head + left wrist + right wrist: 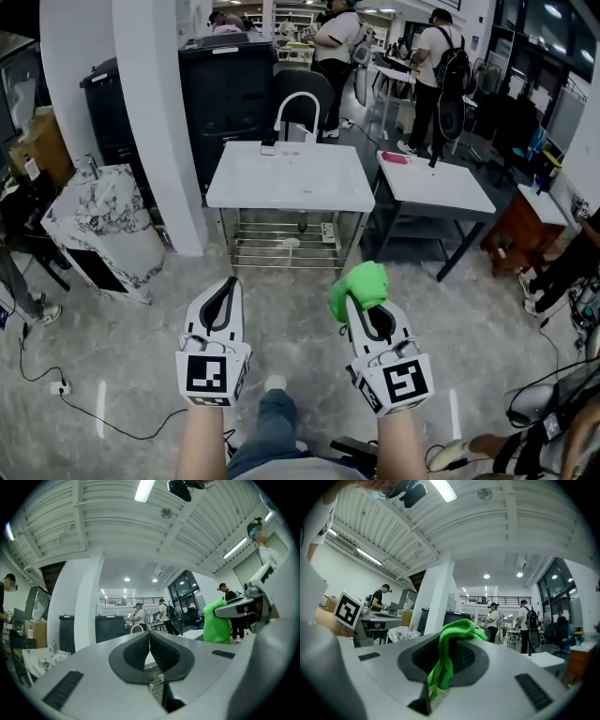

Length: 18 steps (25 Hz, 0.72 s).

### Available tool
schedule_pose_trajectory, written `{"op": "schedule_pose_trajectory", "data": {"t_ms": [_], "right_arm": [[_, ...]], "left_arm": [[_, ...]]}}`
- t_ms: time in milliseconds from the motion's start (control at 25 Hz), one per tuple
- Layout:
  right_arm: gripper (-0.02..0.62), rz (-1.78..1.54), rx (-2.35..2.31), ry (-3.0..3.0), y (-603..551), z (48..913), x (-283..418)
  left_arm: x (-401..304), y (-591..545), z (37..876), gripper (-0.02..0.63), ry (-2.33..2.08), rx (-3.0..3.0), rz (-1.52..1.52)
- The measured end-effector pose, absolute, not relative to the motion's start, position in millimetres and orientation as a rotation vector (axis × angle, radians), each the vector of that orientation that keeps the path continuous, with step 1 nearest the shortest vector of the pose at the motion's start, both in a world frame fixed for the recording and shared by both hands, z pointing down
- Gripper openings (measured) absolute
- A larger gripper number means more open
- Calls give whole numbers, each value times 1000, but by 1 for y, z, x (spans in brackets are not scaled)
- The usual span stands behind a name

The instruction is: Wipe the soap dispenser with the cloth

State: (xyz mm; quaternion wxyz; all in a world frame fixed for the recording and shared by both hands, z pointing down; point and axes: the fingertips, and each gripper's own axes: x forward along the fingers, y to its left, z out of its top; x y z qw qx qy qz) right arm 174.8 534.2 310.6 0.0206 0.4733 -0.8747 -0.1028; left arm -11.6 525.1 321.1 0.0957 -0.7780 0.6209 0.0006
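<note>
1. Nearest the camera, the head view shows 2 forearms, each carrying a grey handheld gripper with a square-marker cube at its rear. Both grippers are held level over the grey mottled floor (pixel 131 347), side by side and apart.

2. Left tongs (pixel 227 283): the jaws are together. The left gripper view shows the 2 dark ribbed pads (pixel 161 651) meeting along 1 line with nothing between them.

3. Right tongs (pixel 362 302): the jaws are clamped on a bright green cloth (pixel 361 284). In the right gripper view the green cloth (pixel 449 645) runs down between the pads and bunches up over the tips. In the left gripper view the same cloth (pixel 216 621) appears at the right, at the front of the right tongs.

4. Ahead stands a white rectangular counter (pixel 309 187) on a metal frame with a wire shelf (pixel 281 246) below. An arched white faucet (pixel 298 105) rises from its far edge. A small dark item (pixel 269 147) sits by the faucet base, too small to identify.

5. To the right stands a second white counter (pixel 450 192) carrying a pink item (pixel 395 157). To the left are a marble-patterned cabinet (pixel 98 225) and a white pillar (pixel 155 112).

6. Farther back are black cabinets (pixel 230 89) and 2 standing people (pixel 436 61).
</note>
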Motion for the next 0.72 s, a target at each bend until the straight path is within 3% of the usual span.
{"op": "schedule_pose_trajectory", "data": {"t_ms": [720], "right_arm": [[49,-341,1420,-2687,271,307,105]], "left_arm": [[-75,258,318,15,1865,-2321,40]]}}
